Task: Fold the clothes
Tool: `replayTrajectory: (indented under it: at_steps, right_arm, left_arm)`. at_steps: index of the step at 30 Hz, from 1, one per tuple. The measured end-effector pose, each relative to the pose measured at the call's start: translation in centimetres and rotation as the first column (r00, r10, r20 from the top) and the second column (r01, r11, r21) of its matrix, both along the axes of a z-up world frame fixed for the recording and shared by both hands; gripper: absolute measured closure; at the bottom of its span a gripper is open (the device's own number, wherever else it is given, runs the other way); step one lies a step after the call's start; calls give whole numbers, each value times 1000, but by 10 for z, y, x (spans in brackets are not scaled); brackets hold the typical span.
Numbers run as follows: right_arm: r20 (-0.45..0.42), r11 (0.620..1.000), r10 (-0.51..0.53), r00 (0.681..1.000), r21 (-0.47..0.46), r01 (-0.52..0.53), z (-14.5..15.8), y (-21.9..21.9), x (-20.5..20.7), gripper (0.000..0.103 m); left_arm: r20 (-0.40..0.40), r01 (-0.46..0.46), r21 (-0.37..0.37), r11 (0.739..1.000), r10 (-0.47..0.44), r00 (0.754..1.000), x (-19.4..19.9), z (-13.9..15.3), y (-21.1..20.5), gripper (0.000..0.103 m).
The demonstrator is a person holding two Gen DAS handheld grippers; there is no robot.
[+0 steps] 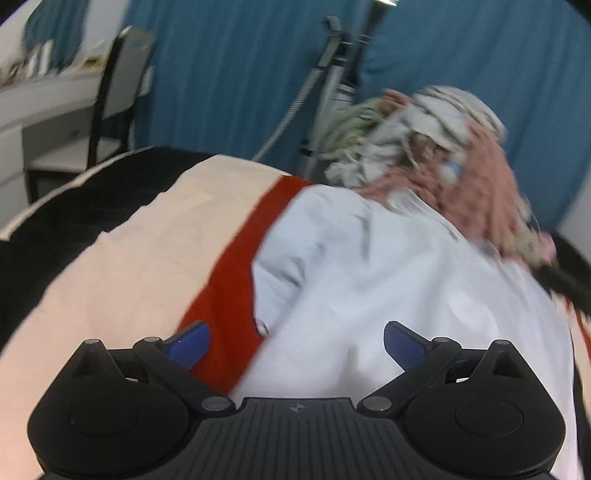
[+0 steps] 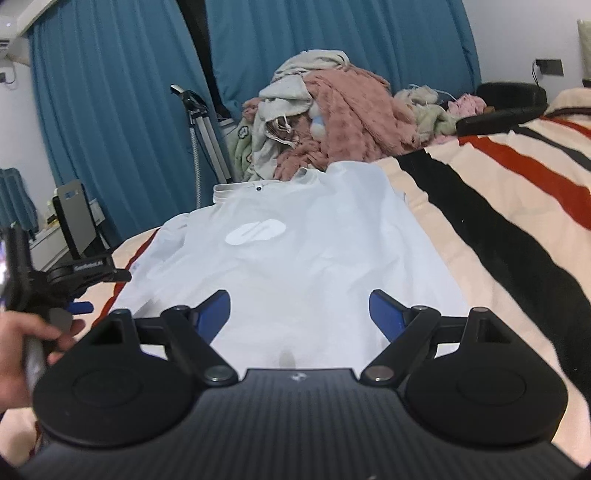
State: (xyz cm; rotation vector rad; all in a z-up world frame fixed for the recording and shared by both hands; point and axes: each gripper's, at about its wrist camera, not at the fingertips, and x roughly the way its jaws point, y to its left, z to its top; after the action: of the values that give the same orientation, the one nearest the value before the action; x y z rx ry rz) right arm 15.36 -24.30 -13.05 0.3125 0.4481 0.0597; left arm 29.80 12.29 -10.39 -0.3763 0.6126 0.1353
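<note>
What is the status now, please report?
Left gripper and right gripper both open, empty, above the shirt. White shirt lies flat on striped blanket, unfolded. Clothes pile behind collar, not in the way.

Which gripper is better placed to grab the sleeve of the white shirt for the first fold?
Probably the left gripper: open, over the white shirt at its sleeve side. The right gripper, also open, hovers over the hem's middle.

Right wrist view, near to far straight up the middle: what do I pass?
Right claw, open → white shirt laid flat on the striped blanket → shirt collar → heap of unfolded clothes → blue curtain.
</note>
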Motion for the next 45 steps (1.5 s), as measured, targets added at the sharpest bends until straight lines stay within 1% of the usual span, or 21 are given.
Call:
replayTrajectory:
  at_steps: [4, 8, 10, 13, 15, 16, 17, 18, 20, 21, 22, 25, 27, 28, 29, 32, 34, 36, 38, 41, 45]
  right_arm:
    - [-9, 999, -28, 1000, 34, 28, -12, -7, 20, 19]
    - [-40, 997, -53, 998, 62, 55, -29, -15, 43, 19]
    - [-60, 995, -63, 996, 79, 68, -37, -20, 52, 19]
    - [-86, 990, -79, 993, 110, 88, -46, -26, 63, 19]
    - [-85, 988, -85, 993, 124, 95, -48, -29, 66, 19]
    - [-85, 986, -88, 992, 132, 99, -48, -31, 68, 19]
    - [-83, 985, -92, 992, 137, 103, -49, -33, 68, 19]
    - [-80, 984, -97, 992, 142, 108, -49, -36, 68, 19]
    - [-81, 981, -111, 991, 152, 122, -49, -41, 67, 19]
    - [-85, 978, -118, 989, 161, 131, -50, -43, 66, 19]
    - [-89, 975, -125, 988, 171, 139, -51, -46, 66, 19]
    - [-97, 969, -142, 985, 188, 159, -53, -51, 67, 19]
    - [-97, 969, -148, 984, 187, 164, -52, -52, 67, 19]
    - [-97, 968, -148, 984, 188, 165, -52, -52, 66, 19]
    - [-98, 968, -149, 984, 188, 165, -52, -52, 66, 19]
    - [-98, 967, -151, 984, 190, 168, -51, -53, 64, 19]
    - [-99, 966, -153, 983, 194, 170, -51, -54, 62, 19]
    - [-99, 965, -154, 983, 200, 171, -50, -54, 61, 19]
    - [-97, 965, -150, 984, 201, 167, -49, -53, 60, 19]
    - [-97, 967, -145, 985, 196, 162, -50, -51, 61, 19]
    - [-112, 967, -148, 983, 194, 167, -53, -52, 62, 19]
  left_arm:
    - [42, -45, -113, 993, 50, 998, 38, -10, 23, 3]
    - [53, -89, -139, 986, 97, 994, 73, -23, 32, 12]
    - [40, -104, -109, 989, 109, 993, 89, -28, 30, 21]
    - [33, -89, 23, 996, 88, 996, 103, -24, 14, 58]
    - [6, -46, 153, 987, 46, 999, 114, -19, -4, 100]
    - [-10, -10, 242, 970, 13, 1000, 119, -15, -17, 99]
    - [-15, 31, 347, 937, -27, 1000, 122, -11, -35, 100]
    - [-4, 77, 481, 873, -85, 996, 121, -8, -58, 100]
    - [-7, 155, 713, 684, -214, 977, 117, -5, -106, 100]
    - [-23, 199, 801, 565, -303, 953, 110, -9, -132, 100]
    - [-60, 246, 846, 473, -375, 925, 104, -14, -156, 100]
    - [-204, 434, 799, 416, -491, 847, 98, -28, -210, 100]
    - [-234, 457, 798, 393, -498, 835, 98, -43, -235, 100]
    - [-236, 456, 797, 396, -490, 839, 99, -49, -242, 100]
    - [-229, 448, 790, 419, -476, 849, 101, -52, -243, 101]
    - [-187, 448, 729, 517, -478, 858, 102, -44, -228, 93]
    - [-153, 471, 634, 613, -498, 854, 97, -29, -206, 79]
    - [-76, 475, 475, 741, -503, 861, 85, -9, -173, 53]
    - [7, 457, 320, 830, -485, 875, 71, 9, -138, 50]
    - [72, 388, 167, 906, -404, 912, 69, 17, -96, 50]
    - [74, 257, -13, 966, -256, 964, 107, 1, -50, 52]
